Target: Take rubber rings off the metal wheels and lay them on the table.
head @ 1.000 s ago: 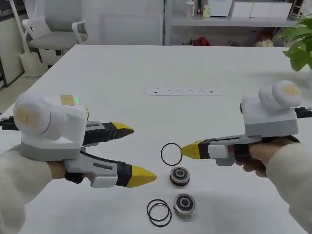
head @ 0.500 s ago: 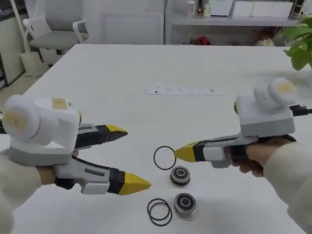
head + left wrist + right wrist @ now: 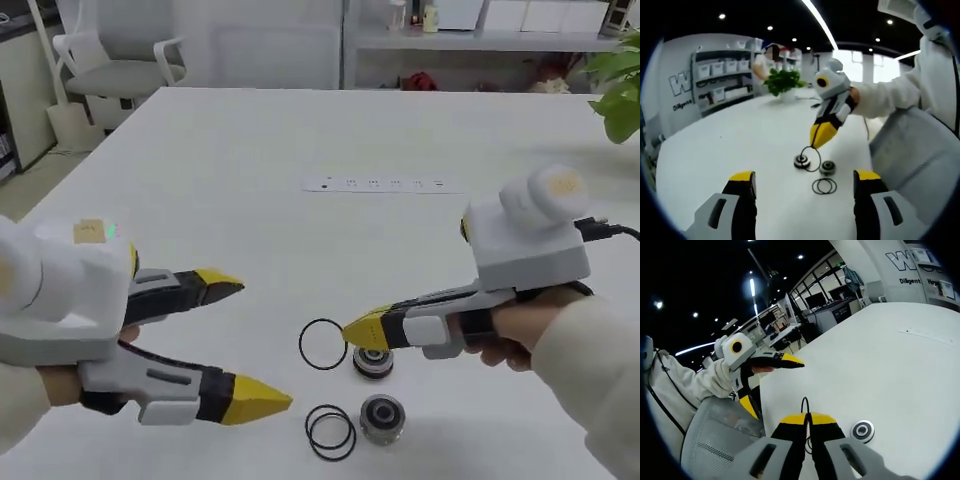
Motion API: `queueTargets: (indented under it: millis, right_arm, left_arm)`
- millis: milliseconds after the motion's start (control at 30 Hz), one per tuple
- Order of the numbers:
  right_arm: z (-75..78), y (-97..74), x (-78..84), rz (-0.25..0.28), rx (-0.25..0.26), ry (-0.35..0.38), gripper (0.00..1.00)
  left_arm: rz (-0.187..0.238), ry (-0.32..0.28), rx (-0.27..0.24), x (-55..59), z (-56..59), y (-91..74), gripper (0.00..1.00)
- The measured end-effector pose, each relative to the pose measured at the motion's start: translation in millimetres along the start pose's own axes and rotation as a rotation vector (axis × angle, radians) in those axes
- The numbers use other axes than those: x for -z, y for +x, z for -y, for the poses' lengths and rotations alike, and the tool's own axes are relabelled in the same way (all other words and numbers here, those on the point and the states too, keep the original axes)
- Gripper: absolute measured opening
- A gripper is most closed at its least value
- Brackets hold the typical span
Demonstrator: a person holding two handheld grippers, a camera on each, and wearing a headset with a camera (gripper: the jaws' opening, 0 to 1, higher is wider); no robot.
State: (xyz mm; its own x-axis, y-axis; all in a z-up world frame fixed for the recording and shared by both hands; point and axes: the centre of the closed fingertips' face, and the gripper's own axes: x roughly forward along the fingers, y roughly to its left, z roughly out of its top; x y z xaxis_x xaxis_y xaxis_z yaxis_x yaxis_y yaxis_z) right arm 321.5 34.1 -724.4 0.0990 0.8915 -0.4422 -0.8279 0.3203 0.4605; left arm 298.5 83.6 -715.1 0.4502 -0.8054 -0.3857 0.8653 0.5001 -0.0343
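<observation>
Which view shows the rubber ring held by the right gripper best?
Head view: the rubber ring shows as a full open loop, pinched at the tips of the right gripper. The left gripper view shows it smaller, hanging from those tips. The right gripper view shows it edge-on, a thin line beyond the shut jaws.

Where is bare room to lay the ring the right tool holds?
Free: the table between the power strip and the right tool; also between the left tool and the held ring. Crowded: around the two wheels and laid rings.
</observation>
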Motion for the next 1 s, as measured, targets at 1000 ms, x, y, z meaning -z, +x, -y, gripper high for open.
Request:
queueTargets:
  millis: [1000]
  right_arm:
    - [-28.6, 43.9, 62.7, -0.246, -0.094, -0.056, 0.00]
  left_arm:
    - [-0.080, -0.002, 0.017, 25.7, 11.8, -1.8, 0.81]
